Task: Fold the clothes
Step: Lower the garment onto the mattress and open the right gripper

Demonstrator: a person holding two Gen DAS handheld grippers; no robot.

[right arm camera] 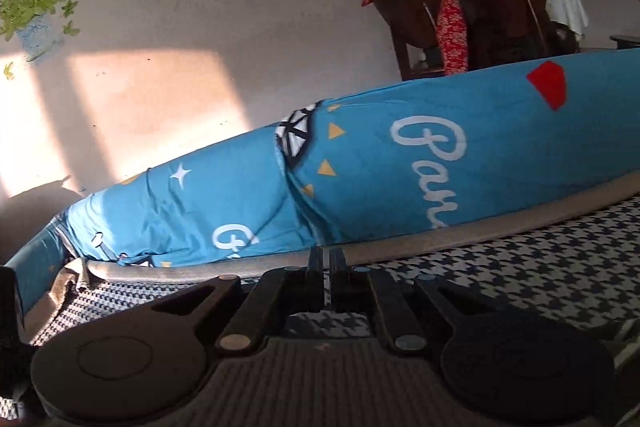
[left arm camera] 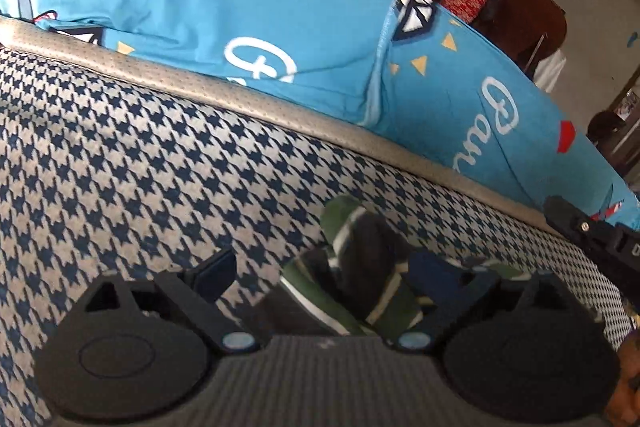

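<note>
A small garment (left arm camera: 360, 259) striped in dark green, white and black lies bunched on a houndstooth cushion (left arm camera: 140, 155). My left gripper (left arm camera: 325, 269) stands wide open around it. The left finger is clear of the cloth, and the right finger (left arm camera: 434, 277) is at the cloth's edge. In the right wrist view my right gripper (right arm camera: 326, 279) is shut, its fingers together with nothing visible between them, low over the same houndstooth cushion (right arm camera: 540, 267). The garment does not show in that view.
A blue printed quilt roll (left arm camera: 240, 7) (right arm camera: 400, 179) lies behind the cushion's grey piped edge (left arm camera: 248, 99). A wooden chair draped with red floral cloth (right arm camera: 452, 23) stands by the wall beyond. A black gripper part (left arm camera: 592, 239) juts in at the right.
</note>
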